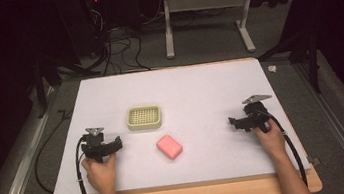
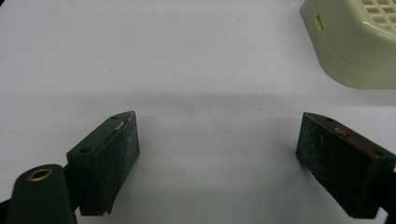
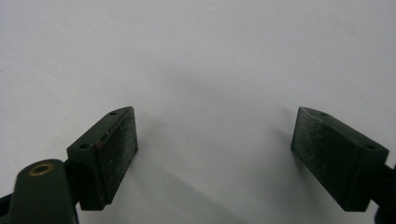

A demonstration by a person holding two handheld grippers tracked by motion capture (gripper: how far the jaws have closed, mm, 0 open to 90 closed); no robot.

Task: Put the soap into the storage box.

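White sheeting covers the desk [image 1: 198,81], dark floor beyond. Pink soap bar [image 1: 169,146] lies near the middle, just in front of the cream slotted dish [image 1: 144,117], long axis probably diagonal. Left gripper [image 1: 115,143] sits nearer it, soap to its right; right gripper [image 1: 233,121] well apart. Both grippers released, jaws wide and holding nothing

The white table [image 1: 198,83] is brightly lit from above; the surroundings are left dark, and soft shadows are cast beneath the jaws.
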